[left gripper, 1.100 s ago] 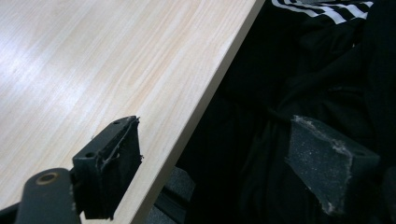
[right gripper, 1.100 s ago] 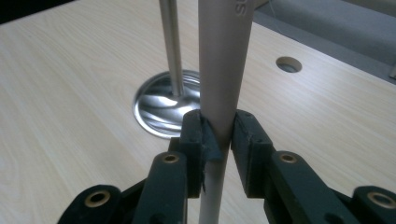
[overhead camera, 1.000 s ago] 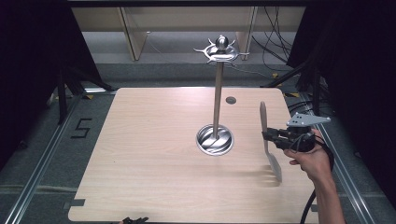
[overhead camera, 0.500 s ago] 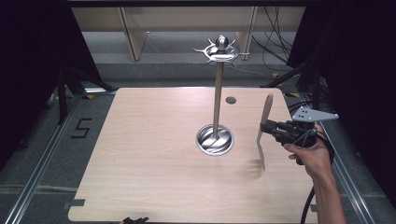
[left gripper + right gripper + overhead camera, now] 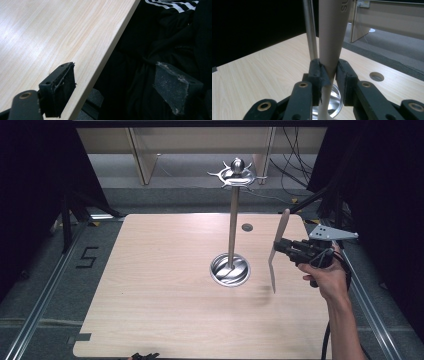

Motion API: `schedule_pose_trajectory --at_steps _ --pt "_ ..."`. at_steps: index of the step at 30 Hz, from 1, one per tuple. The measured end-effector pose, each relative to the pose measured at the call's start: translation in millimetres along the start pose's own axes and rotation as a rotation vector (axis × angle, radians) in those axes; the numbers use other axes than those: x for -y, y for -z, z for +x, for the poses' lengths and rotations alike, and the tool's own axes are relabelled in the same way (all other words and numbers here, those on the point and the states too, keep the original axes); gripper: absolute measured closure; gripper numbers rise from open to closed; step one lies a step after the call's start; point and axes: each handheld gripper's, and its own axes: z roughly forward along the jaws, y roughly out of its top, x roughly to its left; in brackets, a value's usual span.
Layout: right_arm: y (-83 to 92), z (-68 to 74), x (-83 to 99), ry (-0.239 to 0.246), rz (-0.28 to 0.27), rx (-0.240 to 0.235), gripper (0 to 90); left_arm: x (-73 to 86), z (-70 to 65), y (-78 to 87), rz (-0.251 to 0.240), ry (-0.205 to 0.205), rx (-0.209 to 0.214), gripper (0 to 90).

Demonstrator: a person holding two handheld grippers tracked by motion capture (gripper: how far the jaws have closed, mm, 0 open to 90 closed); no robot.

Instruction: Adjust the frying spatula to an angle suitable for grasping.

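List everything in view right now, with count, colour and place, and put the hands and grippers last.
Table: one, light wood, centre.
Utensil stand: one, silver; round base mid-table, upright pole, hooked crown on top.
Spatula: one, beige, held roughly upright above the table right of the stand, clear of the surface.
Hole: one, dark, round, in the tabletop behind the stand.
Right gripper: black, jaws clamped on the spatula's handle.
Left gripper: black, jaws apart, at the table's near edge.
Right hand: one, at the table's right edge.

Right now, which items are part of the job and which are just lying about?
In the job, likely:
- beige spatula, clamped in the right gripper, off the table
- metal hook stand, nothing hanging on it

Not in use:
- left gripper, open at the table's near edge
- hole in the tabletop
- cables on the floor behind
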Motion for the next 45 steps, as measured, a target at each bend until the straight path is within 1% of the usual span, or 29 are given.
schedule_pose_trajectory --at_steps 1,2,3,5,7,8,9,10,11,13,14,17,19,22,25,26,27,29,31,34,35,36,38,39,40,41,43,44,45 --pt "-0.9 -1.9 -1.1 0.011 -0.005 -0.001 75.5 0.2 -0.2 -0.6 0.001 -0.002 -0.005 16.8" --pt "-1.7 -2.0 -1.7 0.006 -0.017 0.005 75.5 0.2 -0.4 -1.5 0.001 -0.002 -0.007 16.8" --pt "-3.5 -3.6 -4.3 0.006 -0.024 -0.003 75.5 -0.2 -0.2 -0.9 -0.001 -0.002 0.005 16.8" --pt "-4.4 -3.6 -5.3 -0.001 -0.028 0.0 75.5 -0.2 -0.3 -0.5 0.0 -0.002 -0.003 16.8" --pt "-8.9 -5.4 -10.6 0.009 -0.033 0.007 75.5 0.0 -0.7 -0.6 -0.002 -0.004 -0.014 16.8" --pt "-9.5 -4.5 -12.9 -0.008 -0.014 -0.001 75.5 0.0 -0.7 -0.6 -0.002 -0.004 -0.014 16.8" --pt "-12.0 -5.3 -14.6 0.005 -0.033 0.016 75.5 -0.1 -0.6 -0.5 -0.001 -0.003 -0.011 16.8" --pt "-13.4 -6.1 -17.1 0.007 -0.027 0.007 75.5 0.0 -0.5 -1.2 -0.004 -0.002 -0.003 16.8" --pt "-14.4 -5.8 -18.5 0.0 -0.027 0.005 75.5 -0.2 -0.6 -0.2 -0.002 -0.005 -0.013 16.8" --pt "-15.6 -5.7 -20.6 -0.001 -0.022 0.005 75.5 -0.1 -0.3 0.0 -0.003 -0.005 -0.01 16.8" --pt "-17.3 -6.9 -23.2 0.02 -0.024 0.018 75.5 -0.1 -0.2 0.2 -0.005 -0.005 -0.009 16.8" --pt "-21.3 -7.4 -29.5 0.023 -0.011 0.017 75.5 -0.1 -0.2 0.2 -0.004 -0.006 -0.008 16.8" --pt "-23.6 -9.2 -32.3 0.03 -0.014 0.015 75.5 -0.2 -0.5 0.1 -0.004 -0.008 -0.012 16.8" --pt "-25.9 -9.2 -36.3 0.02 -0.017 0.021 75.5 -0.4 -0.3 0.3 -0.003 -0.009 -0.011 16.8" --pt "-27.1 -9.7 -38.9 0.028 -0.014 0.02 75.5 -0.1 -0.3 0.1 -0.005 -0.004 -0.009 16.8" --pt "-28.5 -9.6 -42.5 0.024 -0.009 0.02 75.5 -0.3 -0.1 0.3 -0.004 -0.007 -0.013 16.8" --pt "-29.2 -10.1 -44.3 0.033 -0.012 0.024 75.5 -0.4 -0.1 0.3 -0.003 -0.008 -0.013 16.8" --pt "-30.0 -9.9 -45.3 0.031 -0.015 0.022 75.5 -0.3 0.1 0.4 -0.003 -0.007 -0.005 16.8" --pt "-32.4 -9.8 -50.7 0.029 -0.017 0.016 75.5 -0.4 -0.1 0.4 -0.003 -0.007 -0.004 16.8" --pt "-33.8 -9.3 -55.6 0.036 -0.019 0.019 75.5 -0.3 0.1 0.4 -0.003 -0.008 -0.007 16.8" --pt "-34.8 -8.7 -56.9 0.029 -0.022 0.021 75.5 -0.3 0.0 0.5 -0.004 -0.007 -0.004 16.8" --pt "-34.9 -9.5 -58.3 0.035 -0.018 0.012 75.5 -0.3 0.0 0.5 -0.004 -0.007 -0.004 16.8" --pt "-35.4 -9.5 -59.9 0.036 -0.023 0.02 75.5 -0.3 0.1 0.3 -0.002 -0.007 -0.006 16.8" --pt "-35.9 -9.7 -62.1 0.034 -0.023 0.01 75.5 -0.3 -0.2 0.3 -0.003 -0.006 -0.002 16.8" --pt "-36.2 -9.2 -63.1 0.032 -0.024 0.012 75.5 -0.3 0.0 0.2 -0.001 -0.009 -0.006 16.8" --pt "-36.2 -9.3 -64.7 0.04 -0.025 0.009 75.5 -0.3 -0.2 0.2 -0.003 -0.006 -0.002 16.8" --pt "-36.2 -8.6 -65.7 0.039 -0.023 0.019 75.5 -0.3 -0.1 0.1 -0.002 -0.008 -0.005 16.8" --pt "-37.0 -8.7 -68.4 0.051 -0.019 0.025 75.5 -0.3 -0.1 0.0 -0.001 -0.008 -0.006 16.8" --pt "-37.0 -8.7 -68.4 0.051 -0.019 0.025 75.5 -0.4 -0.1 0.1 -0.001 -0.01 -0.006 16.8"
